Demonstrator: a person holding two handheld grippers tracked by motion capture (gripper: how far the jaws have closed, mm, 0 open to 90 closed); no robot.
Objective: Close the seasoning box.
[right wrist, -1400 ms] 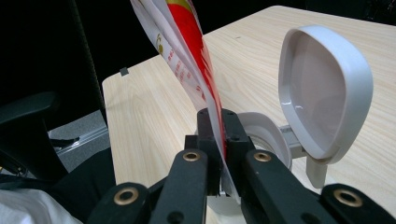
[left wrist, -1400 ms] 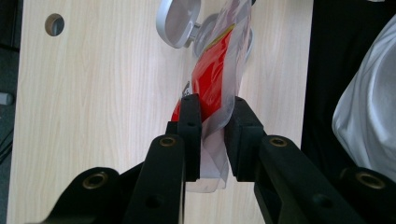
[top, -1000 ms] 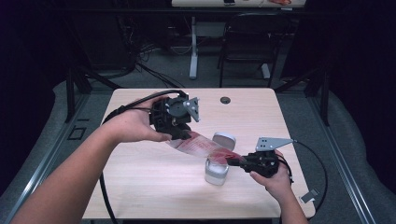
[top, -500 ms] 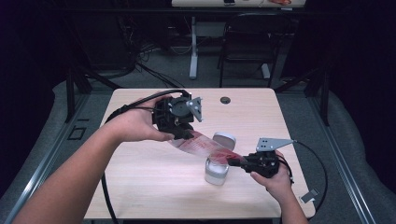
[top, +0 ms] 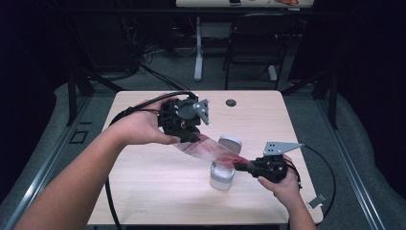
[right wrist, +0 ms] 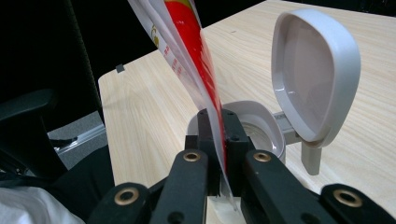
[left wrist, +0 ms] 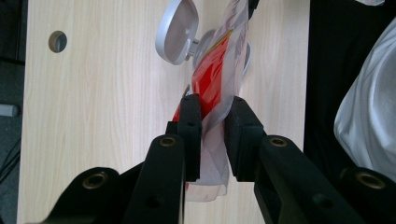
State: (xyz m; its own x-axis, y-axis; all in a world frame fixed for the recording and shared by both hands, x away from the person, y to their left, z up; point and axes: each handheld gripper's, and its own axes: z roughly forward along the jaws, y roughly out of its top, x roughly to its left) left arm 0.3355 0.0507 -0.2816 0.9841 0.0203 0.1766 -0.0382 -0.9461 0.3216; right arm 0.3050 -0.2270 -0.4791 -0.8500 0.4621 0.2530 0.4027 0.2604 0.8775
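A clear plastic bag with red print [top: 210,149] is stretched slantwise between my two grippers, above a small white container [top: 222,178] whose hinged lid [top: 230,142] stands open. My left gripper [top: 189,139] grips the bag's upper end; in the left gripper view the bag [left wrist: 215,79] is bunched between the jaws of the left gripper [left wrist: 214,109]. My right gripper [top: 240,166] pinches the lower end. In the right gripper view the right gripper [right wrist: 218,122] is shut flat on the bag [right wrist: 187,42], right over the container's mouth [right wrist: 261,128], with the lid [right wrist: 313,74] upright beside it.
The wooden table [top: 158,191] has a round cable hole [top: 231,102] near its far edge and a small grey tag [top: 316,201] at the right front corner. Cables trail from both grippers. A dark chair [top: 258,43] stands behind the table.
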